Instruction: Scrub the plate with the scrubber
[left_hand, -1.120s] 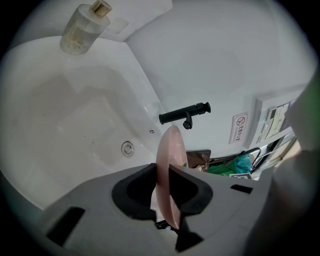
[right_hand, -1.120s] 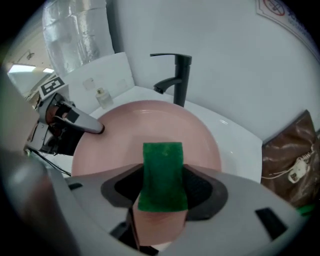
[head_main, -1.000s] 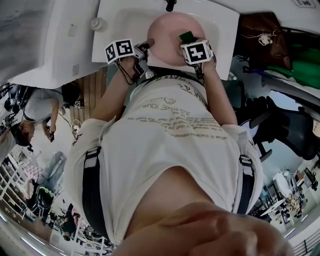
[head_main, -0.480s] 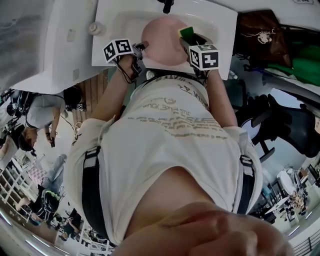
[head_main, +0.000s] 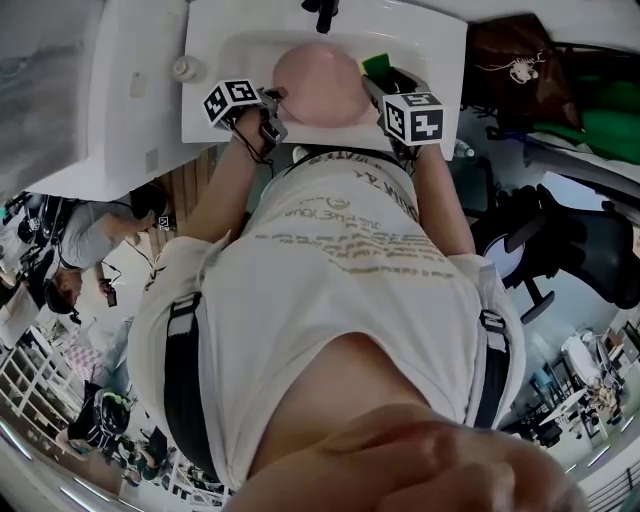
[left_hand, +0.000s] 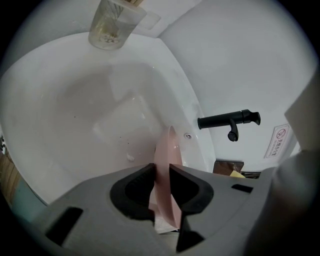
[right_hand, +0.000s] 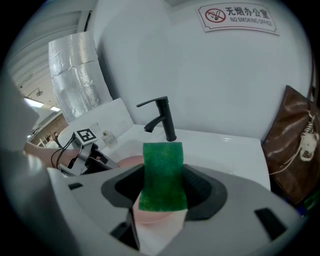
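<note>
A pink plate (head_main: 315, 85) sits low in the white sink basin (head_main: 240, 50), tilted on edge. My left gripper (head_main: 274, 98) holds its left rim. In the left gripper view the plate (left_hand: 165, 160) runs edge-on between the jaws of the left gripper (left_hand: 161, 175), which touch it on both sides and have just been opening. My right gripper (head_main: 380, 82) hovers at the plate's right rim, shut on a green scrubber (head_main: 376, 66). In the right gripper view the scrubber (right_hand: 162, 175) stands upright in the right gripper (right_hand: 161, 187), with the plate's pink showing below it.
A black faucet (head_main: 322, 12) rises behind the basin, also seen as the faucet (right_hand: 162, 117). A clear glass cup (left_hand: 112, 22) stands on the counter at the far left corner. A brown bag (right_hand: 295, 150) leans on the wall to the right of the sink.
The plate has sunk lower into the basin along with the left gripper. The right gripper has drawn the scrubber off the plate's face to its right rim.
</note>
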